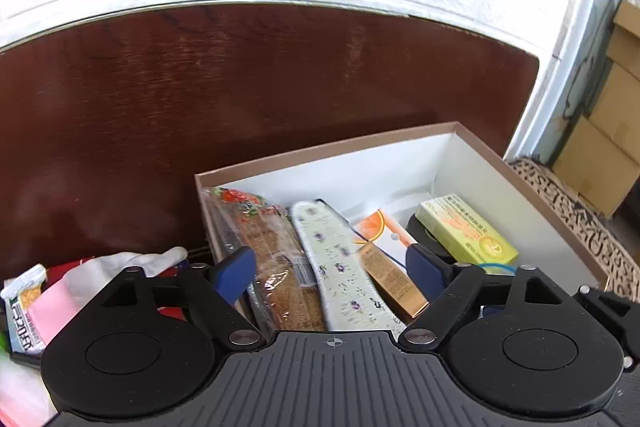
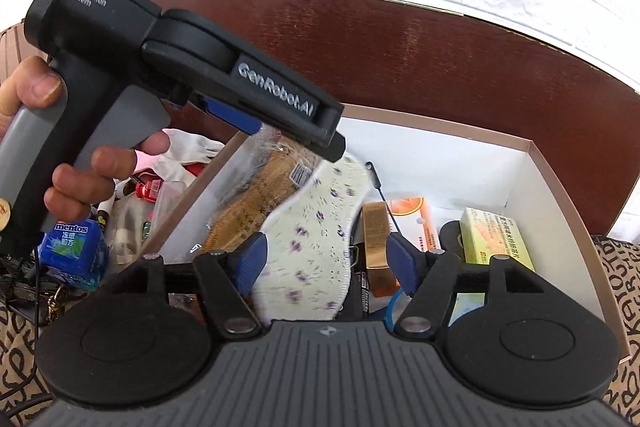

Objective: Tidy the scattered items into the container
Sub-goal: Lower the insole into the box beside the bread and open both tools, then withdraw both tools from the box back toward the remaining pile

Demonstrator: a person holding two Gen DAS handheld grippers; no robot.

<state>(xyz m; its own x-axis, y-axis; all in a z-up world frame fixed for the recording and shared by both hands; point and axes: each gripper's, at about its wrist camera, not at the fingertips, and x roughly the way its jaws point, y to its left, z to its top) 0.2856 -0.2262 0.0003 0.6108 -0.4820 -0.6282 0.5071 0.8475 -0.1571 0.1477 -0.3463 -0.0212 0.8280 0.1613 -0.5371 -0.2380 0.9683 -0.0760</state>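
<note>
The container is a brown cardboard box with white inside walls (image 1: 360,167) (image 2: 480,163). In it lie a wrapped bread packet (image 1: 276,259) (image 2: 256,195), a floral insole (image 1: 340,267) (image 2: 320,235), an orange and white box (image 1: 384,231) (image 2: 416,215), a gold-brown box (image 1: 396,283) (image 2: 376,239) and a yellow-green medicine box (image 1: 464,231) (image 2: 492,235). My left gripper (image 1: 332,267) is open above the bread and insole; it shows from the side in the right wrist view (image 2: 280,131). My right gripper (image 2: 324,263) is open over the insole.
Left of the box lies a heap: white cloth (image 1: 120,267) (image 2: 188,151), a pink item (image 1: 52,307), a snack packet (image 1: 24,307), a blue Mentos tub (image 2: 74,251), a small red-capped bottle (image 2: 148,191). A dark wood board (image 1: 240,99) stands behind. Cardboard boxes (image 1: 608,131) are stacked at the right.
</note>
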